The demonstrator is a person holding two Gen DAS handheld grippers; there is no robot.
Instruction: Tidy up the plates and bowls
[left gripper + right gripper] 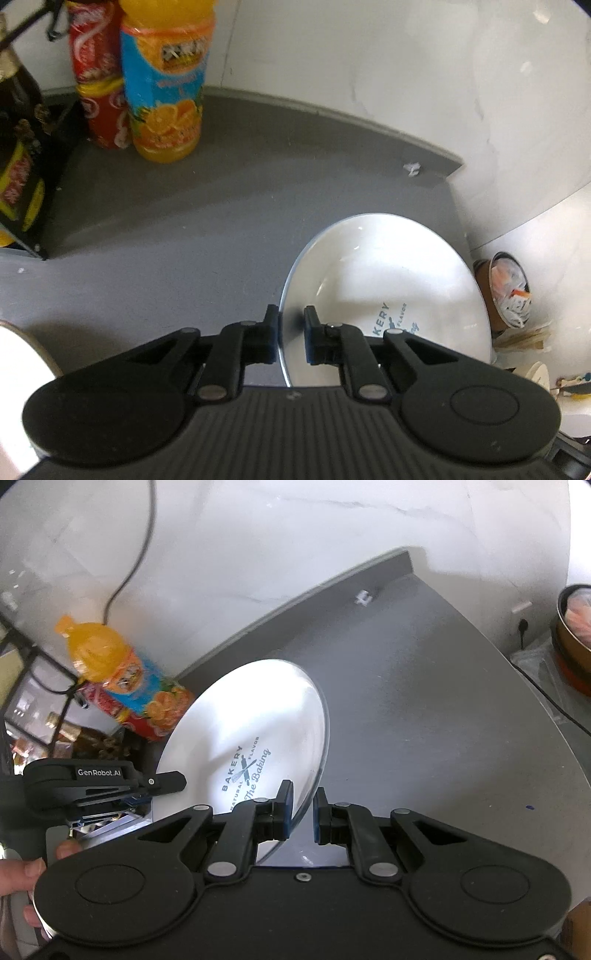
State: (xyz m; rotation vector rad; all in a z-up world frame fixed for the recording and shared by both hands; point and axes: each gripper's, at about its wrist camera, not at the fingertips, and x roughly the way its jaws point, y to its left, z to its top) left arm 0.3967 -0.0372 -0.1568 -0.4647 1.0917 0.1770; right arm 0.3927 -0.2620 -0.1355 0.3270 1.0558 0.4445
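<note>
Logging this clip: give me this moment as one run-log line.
left tool: astride plate rim, gap visible | right tool: astride opposite rim, gap visible | plate: over grey counter | juice bottle: upright behind

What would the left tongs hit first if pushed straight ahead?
The plate: its rim already sits between the left tongs. Beyond it comes the white wall, though depth is unclear.

Left wrist view: the camera is sitting just behind the black left gripper (290,328), looking forward and down, close over the grey countertop (221,206), facing the white wall (369,74); right wrist view: the camera is looking along the black right gripper (303,805), tilted, equally close. Both views are sharing the round white printed plate (388,273) (251,731), the orange juice bottle (166,85) (114,664) and the countertop's rear edge.
</note>
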